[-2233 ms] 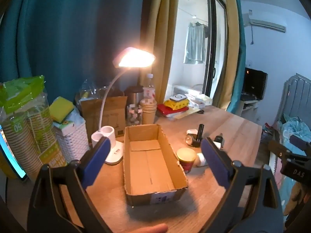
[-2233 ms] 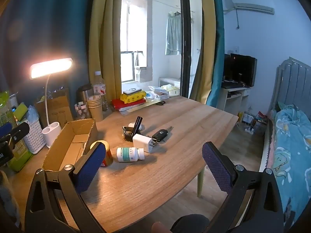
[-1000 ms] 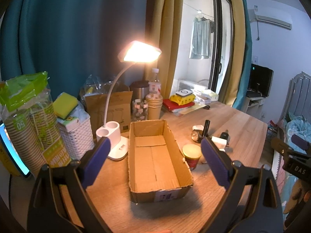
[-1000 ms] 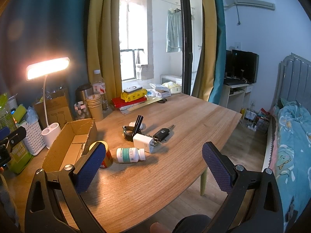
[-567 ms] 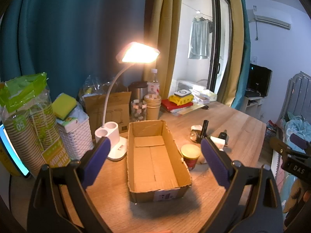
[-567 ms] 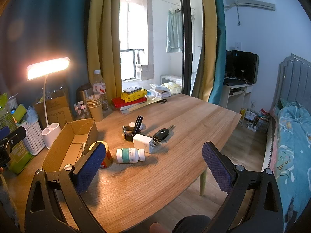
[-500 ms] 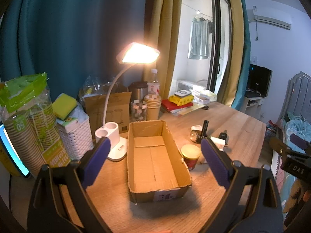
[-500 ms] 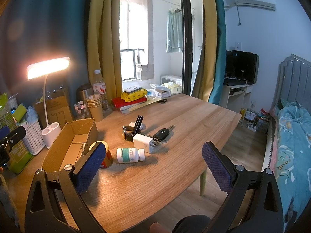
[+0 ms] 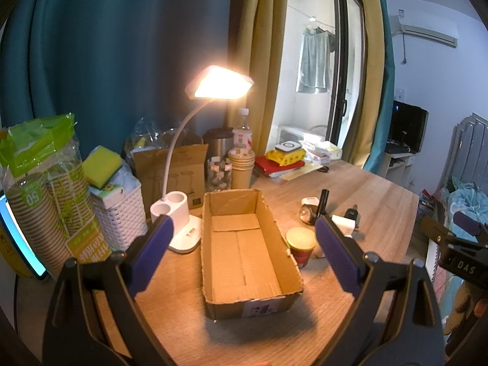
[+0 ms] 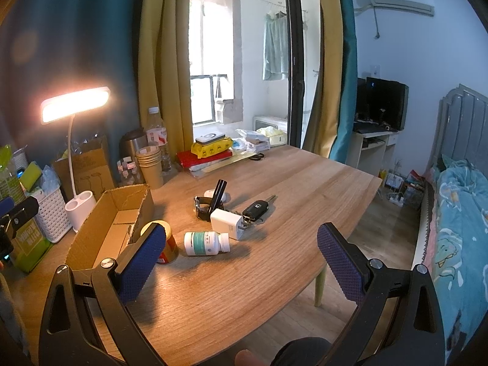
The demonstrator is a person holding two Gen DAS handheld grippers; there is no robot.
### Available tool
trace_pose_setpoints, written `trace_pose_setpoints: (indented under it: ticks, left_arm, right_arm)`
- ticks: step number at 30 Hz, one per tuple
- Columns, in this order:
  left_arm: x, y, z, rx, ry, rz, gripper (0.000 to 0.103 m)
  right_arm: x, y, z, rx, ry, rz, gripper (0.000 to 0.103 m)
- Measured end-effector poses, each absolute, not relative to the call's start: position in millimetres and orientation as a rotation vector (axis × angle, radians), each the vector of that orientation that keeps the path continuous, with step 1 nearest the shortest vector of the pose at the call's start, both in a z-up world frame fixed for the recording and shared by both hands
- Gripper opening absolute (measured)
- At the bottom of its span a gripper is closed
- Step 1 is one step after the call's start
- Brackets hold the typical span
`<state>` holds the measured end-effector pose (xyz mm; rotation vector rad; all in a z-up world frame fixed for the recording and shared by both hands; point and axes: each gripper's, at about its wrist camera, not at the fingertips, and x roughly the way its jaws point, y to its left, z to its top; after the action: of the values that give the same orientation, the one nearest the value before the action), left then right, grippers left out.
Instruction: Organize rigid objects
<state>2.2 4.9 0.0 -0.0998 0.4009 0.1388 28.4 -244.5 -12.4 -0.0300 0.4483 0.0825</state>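
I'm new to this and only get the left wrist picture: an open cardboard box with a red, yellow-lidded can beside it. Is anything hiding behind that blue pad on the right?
Observer: Yes. The right wrist view shows a white pill bottle lying on its side next to the red can.
Operator: And the white block just past the pad?
Observer: That is a white charger, prongs out, with a black car key right beside it.
Operator: Is the other gripper holding anything?
Observer: No. The right gripper is open and empty, over the near part of the table.
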Motion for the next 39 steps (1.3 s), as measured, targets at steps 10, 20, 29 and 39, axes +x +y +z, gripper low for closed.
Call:
trace_pose_setpoints:
  ticks: [10, 20, 29, 39]
  left_arm:
    - [3, 8, -1, -0.102, 0.405, 0.139, 0.095]
    - [18, 21, -15, -0.115, 0.449, 0.168, 0.095]
    - [54, 47, -49, -0.147, 0.574, 0.239, 0.095]
    - [99, 77, -99, -0.184, 0.734, 0.267, 0.095]
  right_arm:
    - [29, -244, -15, -0.031, 0.453, 0.085, 0.101]
    - [44, -240, -28, -0.041, 0.491, 0.100, 0.101]
    - [76, -232, -49, -0.050, 0.570, 0.116, 0.101]
    - [115, -220, -78, -0.065, 0.656, 0.122, 0.101]
